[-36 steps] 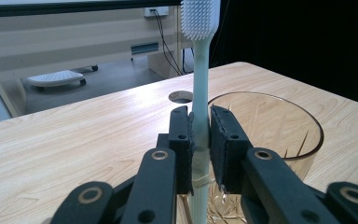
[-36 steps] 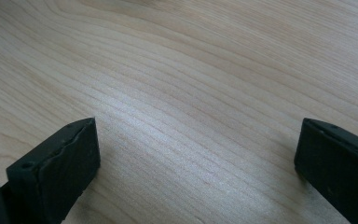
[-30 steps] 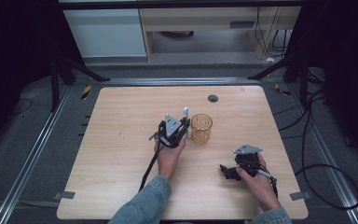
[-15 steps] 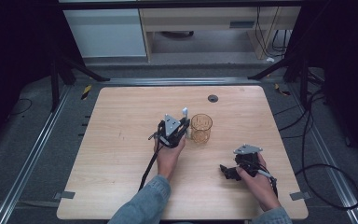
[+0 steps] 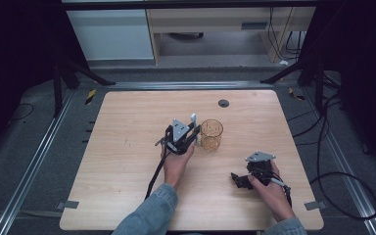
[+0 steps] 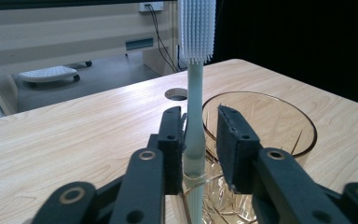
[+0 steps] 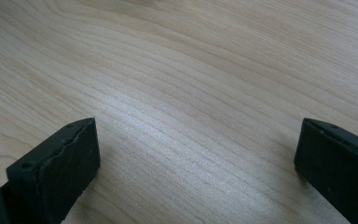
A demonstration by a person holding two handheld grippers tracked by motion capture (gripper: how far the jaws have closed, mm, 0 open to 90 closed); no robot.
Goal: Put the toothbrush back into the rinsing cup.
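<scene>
Spanning the scene, the wooden table [image 5: 127, 161] carries an amber glass cup [image 5: 211, 134] near its middle. Just left of the cup, the left gripper [image 6: 200, 140] has just been opening its jaws; the toothbrush [image 6: 195, 93] stands upright between them, touching one pad with a gap at the other, its foot against the cup. This looks like a release. Near right, the right gripper [image 7: 196, 158] rests spread and empty.

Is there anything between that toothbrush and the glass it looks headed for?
Nothing visible does. The toothbrush stands upright between the left gripper's jaws, which have just been opening, with a gap showing at one pad. The amber glass sits right beside it, mouth open, with bare table around.
</scene>
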